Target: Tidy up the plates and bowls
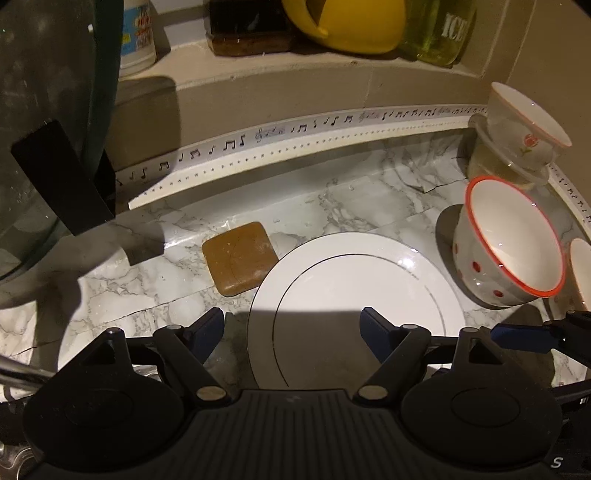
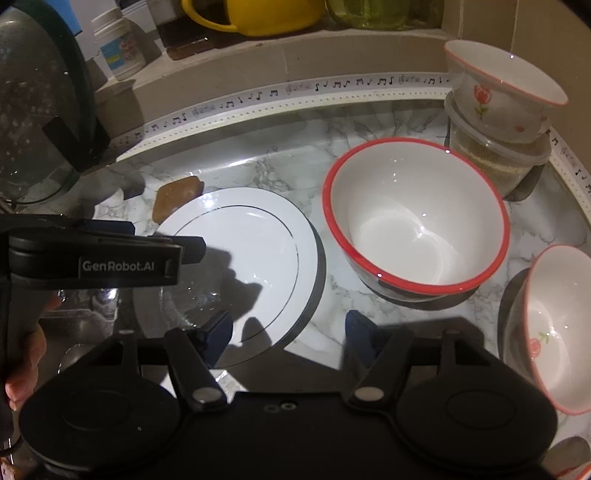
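Observation:
A white plate (image 1: 354, 280) with a thin dark ring lies flat on the marble counter (image 1: 332, 206). My left gripper (image 1: 293, 332) hovers open over the plate's near edge, nothing between its fingers. In the right wrist view the plate (image 2: 258, 236) sits left of a red-rimmed bowl (image 2: 413, 218), which is spotted on the outside (image 1: 513, 251). My right gripper (image 2: 288, 336) stands open above the plate's near right edge and the bare counter, pads touching nothing. A rose-patterned bowl (image 2: 502, 88) rests on a clear tub. Another rose bowl (image 2: 550, 332) leans at the right. The left gripper (image 2: 162, 240) reaches in from the left.
A brown soap bar (image 1: 240, 258) lies by the plate's far left edge. A big glass lid (image 1: 37, 147) stands at the left. The shelf behind holds a yellow jug (image 1: 351, 22), a bottle and a jar. The sink (image 2: 74, 325) drops off at the near left.

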Available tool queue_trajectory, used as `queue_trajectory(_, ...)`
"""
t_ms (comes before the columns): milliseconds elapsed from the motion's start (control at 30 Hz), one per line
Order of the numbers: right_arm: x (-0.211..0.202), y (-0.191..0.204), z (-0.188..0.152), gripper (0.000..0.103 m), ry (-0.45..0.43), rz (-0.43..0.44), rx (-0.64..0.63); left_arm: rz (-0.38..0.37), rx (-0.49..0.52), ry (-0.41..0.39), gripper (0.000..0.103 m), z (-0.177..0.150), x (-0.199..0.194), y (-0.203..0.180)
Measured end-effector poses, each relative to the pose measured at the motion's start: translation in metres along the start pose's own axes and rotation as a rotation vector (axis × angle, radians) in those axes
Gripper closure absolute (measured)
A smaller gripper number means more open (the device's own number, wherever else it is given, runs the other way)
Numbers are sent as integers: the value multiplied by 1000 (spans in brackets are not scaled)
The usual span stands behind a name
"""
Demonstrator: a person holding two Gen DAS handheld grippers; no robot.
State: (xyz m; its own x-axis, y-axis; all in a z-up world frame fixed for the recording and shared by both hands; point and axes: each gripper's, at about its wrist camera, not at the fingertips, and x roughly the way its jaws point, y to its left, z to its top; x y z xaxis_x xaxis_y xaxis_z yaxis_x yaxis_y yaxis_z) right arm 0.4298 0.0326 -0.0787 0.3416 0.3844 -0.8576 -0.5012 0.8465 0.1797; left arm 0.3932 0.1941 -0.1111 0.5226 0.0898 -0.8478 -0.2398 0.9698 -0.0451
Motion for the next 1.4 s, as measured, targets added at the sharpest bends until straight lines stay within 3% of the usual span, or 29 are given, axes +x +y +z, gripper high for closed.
queue_trajectory(233,13,0,4,44,5,14,19,-28,-22,5,23,-1,9,5)
queue_trajectory(367,15,1,4,48,-3,16,17,-49,-41,22,43,-1,14,8)
queue_trajectory(600,18,2,8,60,-10,32,17,-43,-31,15,48,-1,14,5)
queue_trajectory(700,18,2,9,64,-19,21,27,-30,-45,9,57,-1,14,7)
queue_trajectory(867,18,-2,9,80,-31,-12,42,-22,-66,2,66,-1,12,12)
queue_trajectory(1400,1,-6,0,85,-40,17,111,-29,-68,1,68,-4,-8,13)
